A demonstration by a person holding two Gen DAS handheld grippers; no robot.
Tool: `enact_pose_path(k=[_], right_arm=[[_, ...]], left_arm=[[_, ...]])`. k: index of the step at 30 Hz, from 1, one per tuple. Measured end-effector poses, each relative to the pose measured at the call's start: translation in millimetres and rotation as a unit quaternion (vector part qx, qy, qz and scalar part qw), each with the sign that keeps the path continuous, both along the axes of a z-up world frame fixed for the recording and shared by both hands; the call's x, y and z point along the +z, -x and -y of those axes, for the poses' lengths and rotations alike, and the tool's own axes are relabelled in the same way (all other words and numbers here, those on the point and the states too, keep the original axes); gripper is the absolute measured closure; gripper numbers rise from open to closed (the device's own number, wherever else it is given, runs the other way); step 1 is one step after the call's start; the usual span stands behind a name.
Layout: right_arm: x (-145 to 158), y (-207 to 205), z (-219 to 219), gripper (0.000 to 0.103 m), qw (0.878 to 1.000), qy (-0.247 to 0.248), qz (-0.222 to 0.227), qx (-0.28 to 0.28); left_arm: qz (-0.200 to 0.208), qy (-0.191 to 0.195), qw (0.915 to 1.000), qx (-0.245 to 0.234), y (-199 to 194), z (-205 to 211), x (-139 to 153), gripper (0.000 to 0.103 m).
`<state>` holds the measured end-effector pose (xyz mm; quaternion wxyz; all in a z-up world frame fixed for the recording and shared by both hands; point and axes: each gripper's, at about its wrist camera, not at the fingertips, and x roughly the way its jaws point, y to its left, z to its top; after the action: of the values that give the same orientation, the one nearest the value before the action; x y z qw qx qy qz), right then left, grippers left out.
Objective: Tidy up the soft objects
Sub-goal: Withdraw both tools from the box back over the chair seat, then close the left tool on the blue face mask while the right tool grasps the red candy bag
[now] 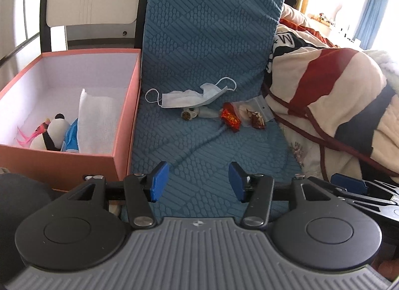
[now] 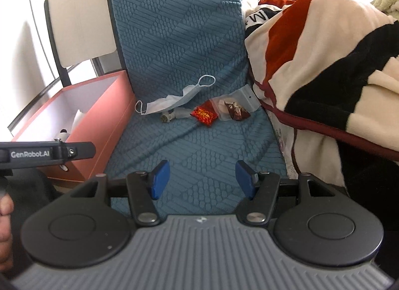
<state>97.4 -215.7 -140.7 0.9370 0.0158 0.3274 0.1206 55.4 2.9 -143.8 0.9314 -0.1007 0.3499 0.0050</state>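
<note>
Lying limp at 12 o'clock of both spread, empty grippers, left gripper (image 1: 198, 181) and right gripper (image 2: 203, 179), the feather-light face mask (image 1: 185, 99) probably pinches best mid-fold, beside the pink box (image 1: 124, 120).

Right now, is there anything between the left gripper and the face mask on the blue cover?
Nothing visible. The left gripper is open, and only bare blue cover lies between it and the mask. The small trinket and red packet sit beside the mask's near edge, slightly to the right.

Both grippers, left gripper (image 1: 198, 181) and right gripper (image 2: 202, 180), have blue pads, black linkage arms with silver screws and ribbed grey bodies
</note>
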Motion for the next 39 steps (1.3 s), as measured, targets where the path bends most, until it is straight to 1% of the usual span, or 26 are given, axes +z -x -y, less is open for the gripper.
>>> enact_pose_path(k=[5, 9, 13, 19, 22, 25, 29, 30, 33, 37, 39], right_arm=[[-6.0, -12.2, -5.2, 0.042, 1.000, -0.002, 0.011, -0.003], [-11.1, -22.5, -6.3, 0.042, 1.000, -0.003, 0.011, -0.007], [-16.5, -35.5, -8.2, 0.042, 1.000, 0.001, 0.012, -0.010], [-25.2, -59.1, -9.5, 0.042, 1.000, 0.015, 0.014, -0.023], [-27.4, -65.7, -8.0, 0.042, 0.999, 0.019, 0.022, -0.030], [-33.7, -75.7, -5.9, 0.042, 0.999, 0.020, 0.016, -0.035], [-39.0, -85.7, -8.6, 0.042, 0.999, 0.022, 0.010, -0.031], [-40.2, -86.6, -10.8, 0.042, 0.999, 0.024, 0.011, -0.029], [-44.0, -91.3, -15.2, 0.042, 0.999, 0.032, 0.007, -0.024], [-48.9, -103.6, -20.1, 0.042, 0.999, 0.035, 0.003, -0.018], [-52.5, -113.2, -21.1, 0.042, 0.999, 0.035, -0.002, -0.019]], left_arm=[[-0.015, -0.007, 0.9999, 0.003, -17.7, -3.4, -9.9, 0.044], [-0.021, -0.005, 0.9998, 0.002, -31.4, -5.8, -18.6, 0.044], [-0.018, -0.012, 0.9997, -0.006, -47.5, -5.9, -23.5, 0.044], [-0.004, -0.042, 0.9990, -0.014, -74.2, -5.3, -29.1, 0.044], [-0.005, -0.038, 0.9991, -0.017, -91.1, -10.8, -33.1, 0.044], [-0.002, -0.043, 0.9989, -0.017, -107.4, -14.4, -38.5, 0.044], [-0.011, -0.018, 0.9997, -0.014, -127.9, -20.7, -45.9, 0.044], [-0.012, -0.014, 0.9997, -0.014, -131.6, -21.2, -47.0, 0.044], [-0.008, -0.025, 0.9995, -0.015, -137.5, -17.6, -50.5, 0.044], [-0.013, -0.012, 0.9996, -0.021, -150.1, -16.5, -57.3, 0.044], [-0.013, -0.012, 0.9996, -0.023, -157.9, -15.1, -59.2, 0.044]])
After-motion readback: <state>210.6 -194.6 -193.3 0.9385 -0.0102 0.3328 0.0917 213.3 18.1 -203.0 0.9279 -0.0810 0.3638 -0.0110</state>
